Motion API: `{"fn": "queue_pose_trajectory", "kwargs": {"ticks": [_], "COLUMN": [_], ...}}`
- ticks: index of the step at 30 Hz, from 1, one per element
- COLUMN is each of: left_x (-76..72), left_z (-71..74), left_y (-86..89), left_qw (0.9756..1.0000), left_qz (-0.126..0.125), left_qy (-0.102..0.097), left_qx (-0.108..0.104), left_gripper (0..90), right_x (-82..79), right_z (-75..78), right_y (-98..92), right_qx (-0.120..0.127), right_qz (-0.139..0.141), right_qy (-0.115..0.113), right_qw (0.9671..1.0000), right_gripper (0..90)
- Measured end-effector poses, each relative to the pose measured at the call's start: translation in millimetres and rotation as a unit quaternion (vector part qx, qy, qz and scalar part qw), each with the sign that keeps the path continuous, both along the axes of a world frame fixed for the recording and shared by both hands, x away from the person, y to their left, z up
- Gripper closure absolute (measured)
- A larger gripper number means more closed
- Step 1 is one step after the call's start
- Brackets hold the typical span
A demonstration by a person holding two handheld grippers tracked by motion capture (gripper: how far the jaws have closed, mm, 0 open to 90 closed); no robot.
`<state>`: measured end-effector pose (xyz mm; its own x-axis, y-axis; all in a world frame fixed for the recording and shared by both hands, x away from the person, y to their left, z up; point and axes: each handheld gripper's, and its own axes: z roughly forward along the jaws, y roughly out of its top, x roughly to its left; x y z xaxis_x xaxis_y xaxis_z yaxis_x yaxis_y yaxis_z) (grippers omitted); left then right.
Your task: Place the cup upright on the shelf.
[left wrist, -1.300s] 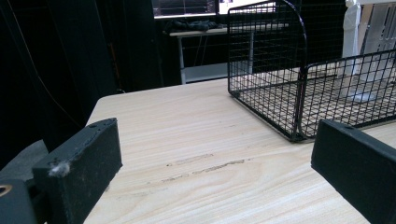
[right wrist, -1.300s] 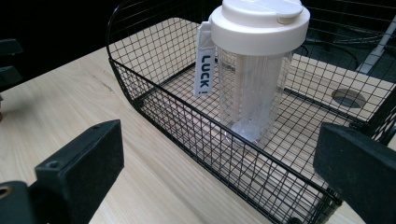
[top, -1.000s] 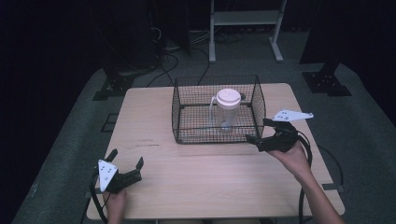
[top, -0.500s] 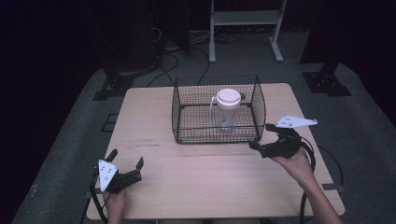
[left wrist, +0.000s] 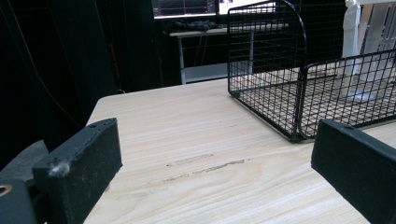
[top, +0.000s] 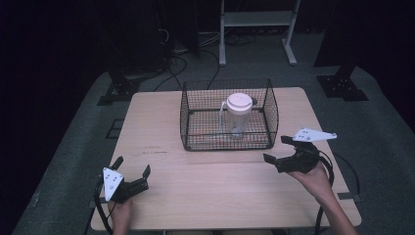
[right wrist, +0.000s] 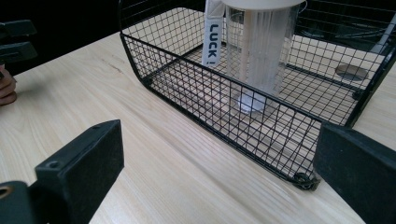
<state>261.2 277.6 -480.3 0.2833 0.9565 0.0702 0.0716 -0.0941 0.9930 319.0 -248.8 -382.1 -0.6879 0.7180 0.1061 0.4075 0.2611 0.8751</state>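
Note:
A black wire basket stands at the middle back of the wooden table. Inside it stands a clear plastic jug with a white lid, upright; its handle strap reads "LUCK" in the right gripper view, jug. My right gripper is held open just in front of the basket's right front corner, nothing between its jaws. My left gripper rests open near the table's front left, far from the basket, and holds nothing.
A metal stand and cables lie on the floor behind the table. Bare wood lies between the two grippers. In the right gripper view, the other hand and its gripper sit at the far left.
My right gripper has drawn back from the basket's right side toward the front of the table and a little lower. The left gripper has stayed put.

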Motion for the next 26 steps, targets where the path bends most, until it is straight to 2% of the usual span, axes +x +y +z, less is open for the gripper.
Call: {"fn": "queue_pose_trajectory", "kwargs": {"ticks": [14,22,26], "left_x": [-0.2,-0.1,0.3], "left_z": [0.1,0.1,0.1], "left_y": [-0.2,-0.4,-0.2], "left_qw": [1.0,1.0,1.0], "left_qz": [0.001,0.001,0.001], "left_qy": [0.001,0.001,0.002], "left_qx": [0.003,0.003,0.002], "left_gripper": [0.9,0.9,0.9], "right_x": [-15.1,-26.5,-36.1], "right_z": [-15.9,-25.7,-32.8], "right_y": [-7.2,-10.1,-11.0], "right_qx": [0.011,0.015,0.025], "right_qz": [-0.003,-0.008,-0.009], "right_qy": [0.008,0.001,-0.002], "right_qw": [0.9999,0.9998,0.9996], "right_gripper": [1.3,1.3,1.3]}}
